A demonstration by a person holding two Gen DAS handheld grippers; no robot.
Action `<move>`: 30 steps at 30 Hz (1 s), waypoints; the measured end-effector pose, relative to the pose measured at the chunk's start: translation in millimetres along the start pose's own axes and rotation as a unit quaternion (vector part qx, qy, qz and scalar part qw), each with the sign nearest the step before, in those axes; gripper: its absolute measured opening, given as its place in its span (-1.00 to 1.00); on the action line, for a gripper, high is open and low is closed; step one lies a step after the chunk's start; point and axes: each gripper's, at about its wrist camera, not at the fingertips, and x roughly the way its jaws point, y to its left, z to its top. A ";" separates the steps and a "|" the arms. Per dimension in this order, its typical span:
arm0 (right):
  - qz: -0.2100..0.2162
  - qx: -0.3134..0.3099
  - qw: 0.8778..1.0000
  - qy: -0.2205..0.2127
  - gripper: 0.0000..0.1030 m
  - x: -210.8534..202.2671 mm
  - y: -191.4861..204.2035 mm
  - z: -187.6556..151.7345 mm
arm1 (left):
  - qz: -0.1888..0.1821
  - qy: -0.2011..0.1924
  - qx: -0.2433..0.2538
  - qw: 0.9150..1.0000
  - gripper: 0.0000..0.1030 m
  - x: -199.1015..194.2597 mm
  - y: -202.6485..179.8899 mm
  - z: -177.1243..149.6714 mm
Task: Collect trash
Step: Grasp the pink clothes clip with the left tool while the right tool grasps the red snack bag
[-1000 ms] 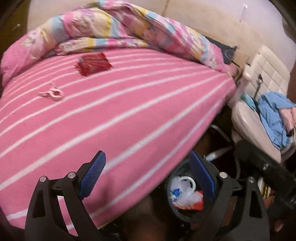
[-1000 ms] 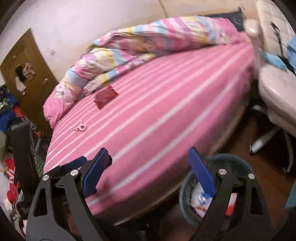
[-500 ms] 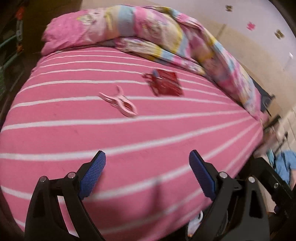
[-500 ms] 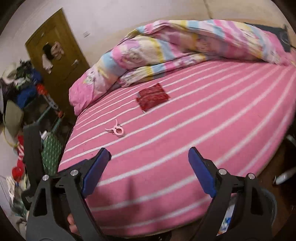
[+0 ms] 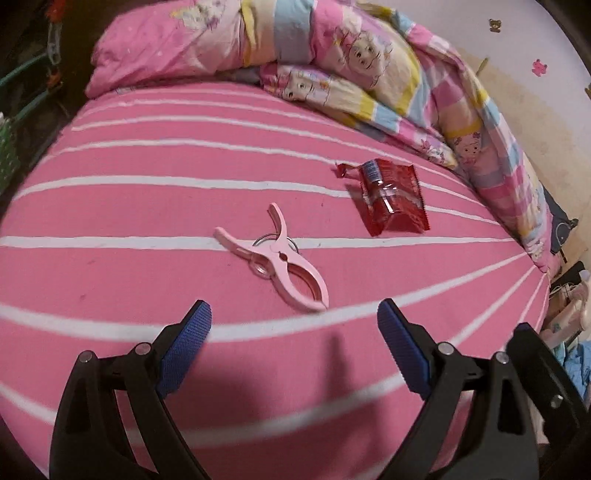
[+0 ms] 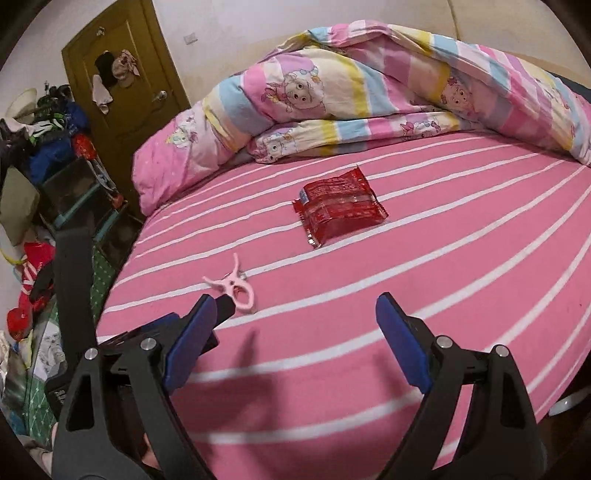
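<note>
Red snack wrapper (image 6: 340,206) lies flat mid-bed on the striped sheet (image 6: 461,295), beyond a pink clothes peg (image 5: 280,258). I hold my left gripper (image 5: 293,325) and right gripper (image 6: 295,314) spread wide and empty, angled down, probably to straddle the wrapper.

A bed (image 6: 406,295) in a pink, white-striped sheet fills most of the frame. A pastel cartoon quilt (image 6: 332,92) is heaped along its top. At upper left stands a brown door (image 6: 125,74); clutter (image 6: 33,184) piles down the left edge. The wall (image 6: 258,22) is pale.
</note>
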 end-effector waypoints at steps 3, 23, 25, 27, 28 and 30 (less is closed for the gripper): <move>-0.006 -0.002 1.000 -0.001 0.69 10.9 -4.5 6.9 | -0.002 0.018 -0.014 1.000 0.72 17.0 2.3 4.6; -0.043 -0.003 0.999 0.013 0.70 96.8 -41.9 49.9 | -0.032 -0.017 -0.022 0.999 -0.29 66.8 3.1 46.2; -0.047 -0.001 0.999 0.016 0.70 104.4 -45.7 53.3 | -0.045 -0.016 -0.033 0.998 -0.31 69.4 7.4 49.6; -0.040 0.006 0.999 0.025 0.70 114.5 -49.1 57.1 | -0.044 -0.018 -0.029 0.998 -0.32 70.3 5.5 50.6; -0.038 0.008 0.999 0.029 0.70 120.0 -50.0 58.7 | -0.040 -0.020 -0.023 0.999 -0.32 70.7 3.1 50.5; -0.037 0.010 0.999 0.029 0.70 124.7 -51.8 60.3 | -0.038 -0.023 -0.018 0.999 -0.32 71.8 -0.1 51.5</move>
